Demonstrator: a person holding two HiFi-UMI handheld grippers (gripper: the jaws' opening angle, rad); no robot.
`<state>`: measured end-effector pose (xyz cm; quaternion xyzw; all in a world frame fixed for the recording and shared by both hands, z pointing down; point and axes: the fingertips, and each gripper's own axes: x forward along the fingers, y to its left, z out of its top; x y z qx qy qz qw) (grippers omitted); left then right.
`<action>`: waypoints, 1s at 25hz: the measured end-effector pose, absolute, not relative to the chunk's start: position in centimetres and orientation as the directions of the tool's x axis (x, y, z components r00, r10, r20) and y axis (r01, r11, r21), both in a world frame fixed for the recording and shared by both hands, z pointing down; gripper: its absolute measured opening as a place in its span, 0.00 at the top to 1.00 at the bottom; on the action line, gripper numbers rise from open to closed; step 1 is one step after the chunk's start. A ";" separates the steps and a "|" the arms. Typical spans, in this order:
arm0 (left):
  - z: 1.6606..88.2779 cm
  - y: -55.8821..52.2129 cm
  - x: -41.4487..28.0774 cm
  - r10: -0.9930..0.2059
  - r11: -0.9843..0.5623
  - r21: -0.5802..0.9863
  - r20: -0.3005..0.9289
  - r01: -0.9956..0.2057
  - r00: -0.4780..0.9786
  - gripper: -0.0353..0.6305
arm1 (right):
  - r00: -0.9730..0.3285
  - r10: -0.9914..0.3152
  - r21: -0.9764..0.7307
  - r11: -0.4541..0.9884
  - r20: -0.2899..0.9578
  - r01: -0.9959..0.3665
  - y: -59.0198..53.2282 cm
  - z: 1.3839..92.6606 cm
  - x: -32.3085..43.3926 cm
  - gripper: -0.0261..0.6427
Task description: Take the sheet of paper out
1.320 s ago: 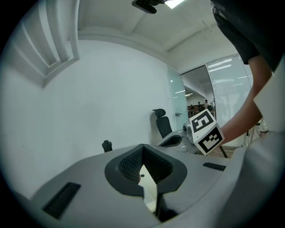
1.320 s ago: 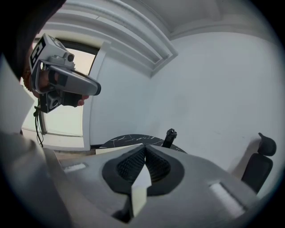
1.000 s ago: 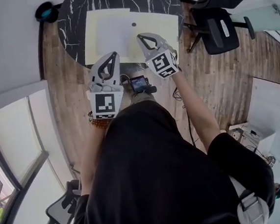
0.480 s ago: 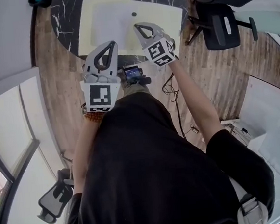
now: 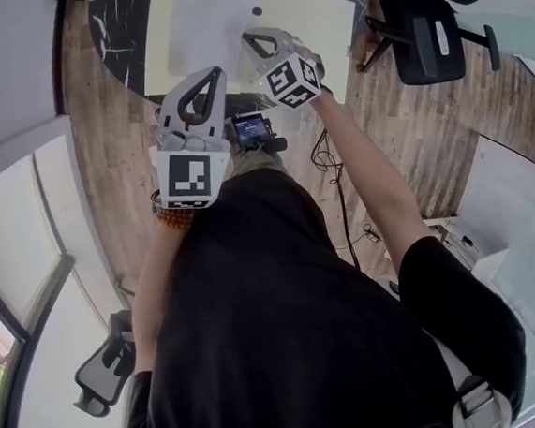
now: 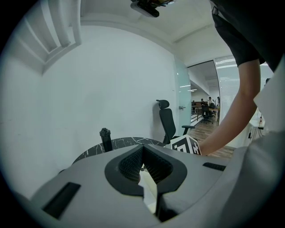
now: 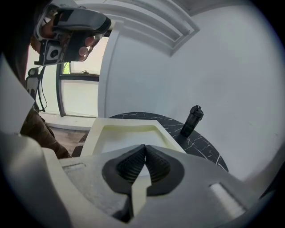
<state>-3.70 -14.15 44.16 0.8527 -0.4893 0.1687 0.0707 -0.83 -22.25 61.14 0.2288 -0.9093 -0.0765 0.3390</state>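
Two grippers shut and empty at the tray; paper not taken.

Left gripper [image 5: 212,76] has its jaws closed tip to tip on nothing, at the near edge of the cream tray [image 5: 340,34]. Sheet of paper [image 5: 204,26] lies flat inside the tray on the black marble table [image 5: 113,30]. Right gripper [image 5: 253,40], jaws likewise pressed together and holding nothing, hangs over the tray by the sheet's right edge.

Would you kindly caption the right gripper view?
Right hand-held gripper, jaws shut, facing cream rectangular tray on black marbled table.
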 end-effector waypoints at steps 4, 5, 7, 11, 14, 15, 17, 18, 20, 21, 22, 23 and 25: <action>44.4 -14.1 -3.3 -0.808 -0.521 -0.055 0.353 -0.852 0.471 0.94 | -0.654 -0.456 0.279 0.889 0.604 -0.363 -22.0 62.6 -0.6 0.96; 44.5 -14.1 -3.5 -0.811 -0.507 -0.038 0.360 -0.861 0.461 0.94 | -0.649 -0.456 0.279 0.889 0.608 -0.364 -22.1 63.0 -0.6 0.96; 44.8 -14.0 -3.8 -0.816 -0.480 -0.011 0.373 -0.877 0.442 0.94 | -0.640 -0.460 0.281 0.887 0.615 -0.367 -22.3 63.7 -0.6 0.96; 45.2 -14.0 -4.2 -0.816 -0.498 -0.051 0.367 -0.866 0.448 0.94 | -0.632 -0.440 0.269 0.896 0.638 -0.352 -22.5 65.0 -0.7 0.96; 45.5 -14.1 -4.5 -0.815 -0.498 -0.054 0.370 -0.866 0.446 0.94 | -0.625 -0.429 0.262 0.901 0.652 -0.345 -22.9 66.1 -0.9 0.96; 45.6 -14.1 -4.5 -0.815 -0.494 -0.048 0.372 -0.868 0.444 0.94 | -0.622 -0.425 0.257 0.902 0.657 -0.345 -23.1 66.4 -1.0 0.96; 45.7 -14.0 -4.6 -0.815 -0.487 -0.034 0.378 -0.873 0.439 0.94 | -0.616 -0.419 0.249 0.905 0.667 -0.346 -23.3 67.1 -1.1 0.96; 45.8 -13.9 -4.5 -0.814 -0.489 -0.035 0.378 -0.872 0.441 0.94 | -0.613 -0.418 0.248 0.905 0.671 -0.346 -23.4 67.4 -1.1 0.96; 45.8 -13.8 -4.3 -0.812 -0.495 -0.041 0.377 -0.868 0.445 0.94 | -0.606 -0.413 0.241 0.906 0.680 -0.348 -23.5 68.1 -1.1 0.96; 45.8 -13.8 -4.3 -0.811 -0.495 -0.040 0.378 -0.868 0.446 0.94 | -0.602 -0.409 0.236 0.907 0.685 -0.348 -23.5 68.4 -1.1 0.96; 45.8 -13.8 -4.3 -0.810 -0.500 -0.044 0.377 -0.865 0.449 0.94 | -0.598 -0.404 0.230 0.909 0.692 -0.347 -23.5 68.7 -1.1 0.96; 45.8 -13.8 -4.3 -0.809 -0.503 -0.048 0.376 -0.863 0.451 0.94 | -0.595 -0.397 0.225 0.912 0.699 -0.344 -23.4 69.0 -1.1 0.96; 45.8 -13.6 -4.5 -0.810 -0.497 -0.041 0.380 -0.867 0.446 0.94 | -0.589 -0.382 0.217 0.917 0.712 -0.334 -23.1 69.5 -1.2 0.96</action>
